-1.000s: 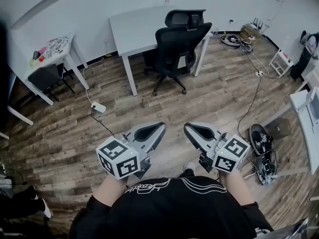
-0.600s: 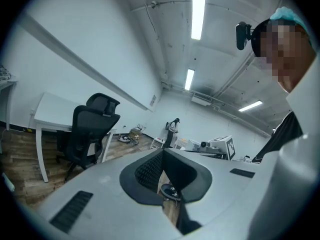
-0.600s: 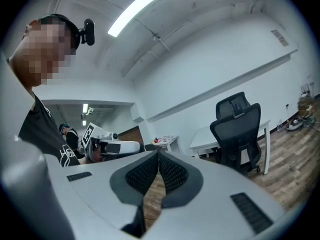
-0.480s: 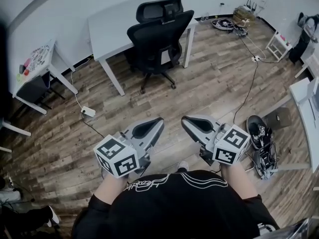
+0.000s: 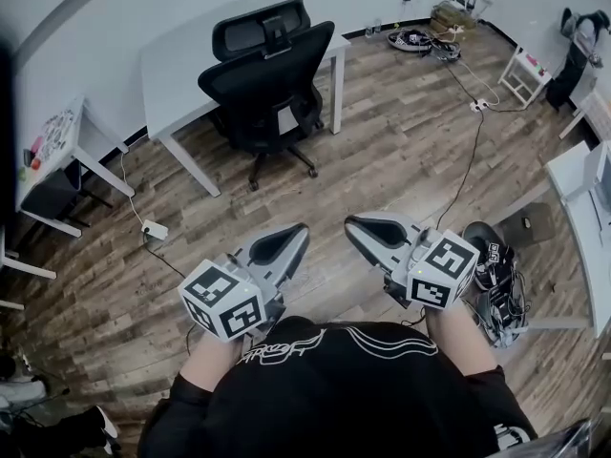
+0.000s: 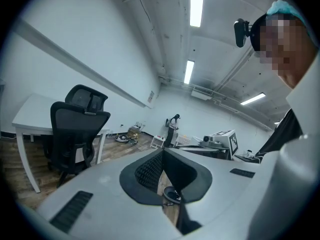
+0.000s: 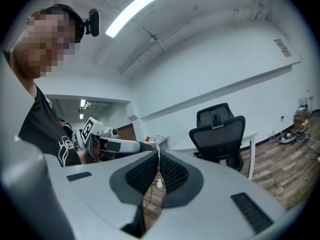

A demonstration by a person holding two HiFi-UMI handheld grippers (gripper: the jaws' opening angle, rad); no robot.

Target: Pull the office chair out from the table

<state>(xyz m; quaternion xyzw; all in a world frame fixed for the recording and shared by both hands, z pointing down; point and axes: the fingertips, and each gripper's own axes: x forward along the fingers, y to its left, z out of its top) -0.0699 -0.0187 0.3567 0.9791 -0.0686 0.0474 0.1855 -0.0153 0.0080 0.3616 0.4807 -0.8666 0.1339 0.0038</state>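
Head view: a person in a black shirt holds two tools low in front of the body, above a wood floor (image 5: 401, 160). The left gripper (image 5: 302, 229) and the right gripper (image 5: 349, 223) both point toward the black office chair (image 5: 263, 74) and are well apart from it. The chair stands pushed up against the near edge of the white table (image 5: 177, 51), its back toward the person.

Left gripper view: the jaws are drawn together at the tips, with nothing between them and touching nothing. The chair (image 6: 75, 134) shows far off at the left, beside the table.

Right gripper view: the ribbed pads (image 7: 145, 173) meet, gripping nothing. The chair (image 7: 217, 134) stands beyond at the right, in front of the table.
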